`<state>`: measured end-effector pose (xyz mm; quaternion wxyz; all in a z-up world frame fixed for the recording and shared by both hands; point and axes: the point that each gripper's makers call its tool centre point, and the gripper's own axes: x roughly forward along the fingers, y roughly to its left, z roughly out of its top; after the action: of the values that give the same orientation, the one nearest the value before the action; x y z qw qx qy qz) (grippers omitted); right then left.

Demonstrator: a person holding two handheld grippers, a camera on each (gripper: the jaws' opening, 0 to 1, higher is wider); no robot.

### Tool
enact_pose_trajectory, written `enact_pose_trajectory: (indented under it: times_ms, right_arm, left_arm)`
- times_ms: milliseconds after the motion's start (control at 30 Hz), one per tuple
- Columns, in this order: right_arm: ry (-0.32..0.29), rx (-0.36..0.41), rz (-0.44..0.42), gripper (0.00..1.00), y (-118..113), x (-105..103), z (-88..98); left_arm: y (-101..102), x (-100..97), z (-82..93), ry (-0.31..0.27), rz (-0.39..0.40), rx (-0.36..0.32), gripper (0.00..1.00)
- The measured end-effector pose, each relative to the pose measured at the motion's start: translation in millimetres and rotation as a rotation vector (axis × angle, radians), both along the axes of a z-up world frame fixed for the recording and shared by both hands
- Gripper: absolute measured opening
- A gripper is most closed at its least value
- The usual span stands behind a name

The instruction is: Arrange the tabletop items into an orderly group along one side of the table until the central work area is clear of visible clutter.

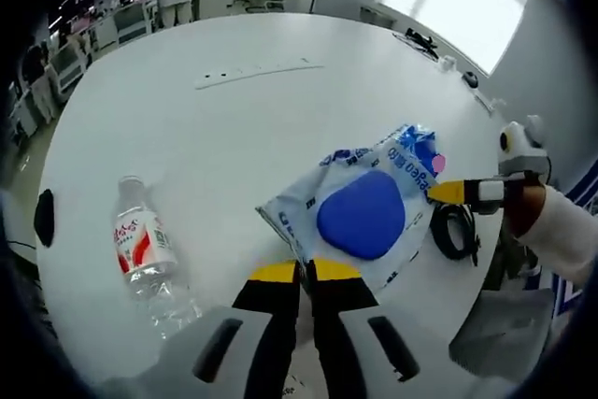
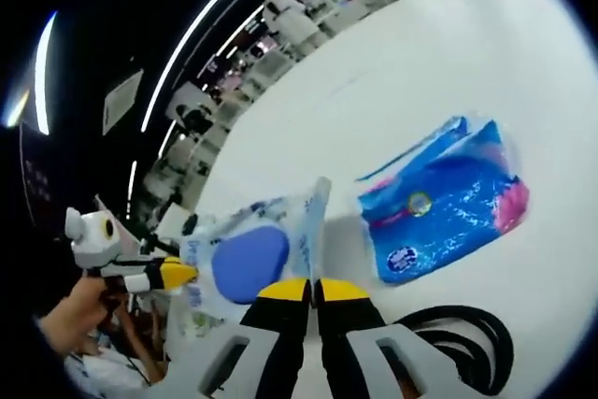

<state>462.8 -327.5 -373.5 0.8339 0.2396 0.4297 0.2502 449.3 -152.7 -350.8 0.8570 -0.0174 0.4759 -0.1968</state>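
Observation:
A white wet-wipes pack point(image 1: 364, 217) with a blue oval lid lies on the round white table point(image 1: 234, 137), just ahead of my left gripper point(image 1: 306, 273). The jaws are shut on its near edge. My right gripper point(image 1: 448, 192) comes in from the right and pinches the pack's far side. In the right gripper view the same pack point(image 2: 248, 263) sits between my right gripper point(image 2: 313, 290), shut on its edge, and the left gripper point(image 2: 176, 274) at its other end. A blue packet point(image 2: 448, 203) with a pink patch lies flat beside it, also seen as the blue packet point(image 1: 416, 149).
A water bottle point(image 1: 145, 254) with a red-and-white label lies on its side at the left. A coiled black cable point(image 1: 455, 231) rests near the table edge, the same cable point(image 2: 462, 343) close to my right jaws. A white strip point(image 1: 257, 72) lies far across the table. Desks and people stand beyond.

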Motion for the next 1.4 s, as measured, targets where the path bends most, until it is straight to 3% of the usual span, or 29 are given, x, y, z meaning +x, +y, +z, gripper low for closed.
enact_pose_trajectory:
  times_ms: [100, 200, 933, 1133, 1233, 1400]
  right_arm:
    - [-0.051, -0.076, 0.033, 0.00, -5, 10, -5.1]
    - [-0.073, -0.107, 0.066, 0.00, 3, 3, -4.6]
    - [-0.068, -0.164, 0.036, 0.02, 1, 13, -23.3]
    - [-0.088, -0.180, 0.001, 0.04, -1, 17, -20.6]
    - [-0.097, -0.171, -0.010, 0.11, -1, 20, -17.3]
    - [-0.106, -0.135, -0.019, 0.19, 5, 19, -9.4]
  left_arm:
    - [-4, 2.9, -2.8, 0.020, 0.030, -0.045, 0.00]
    - [-3, 4.9, -6.0, 0.015, 0.027, -0.032, 0.00]
    - [7, 9.8, -30.9, 0.039, 0.024, -0.028, 0.00]
    - [19, 18.5, -29.5, 0.003, 0.058, -0.019, 0.00]
    - [19, 20.5, -24.1, -0.024, 0.070, -0.034, 0.00]
    - [20, 21.3, -12.1, -0.072, 0.074, -0.034, 0.09]
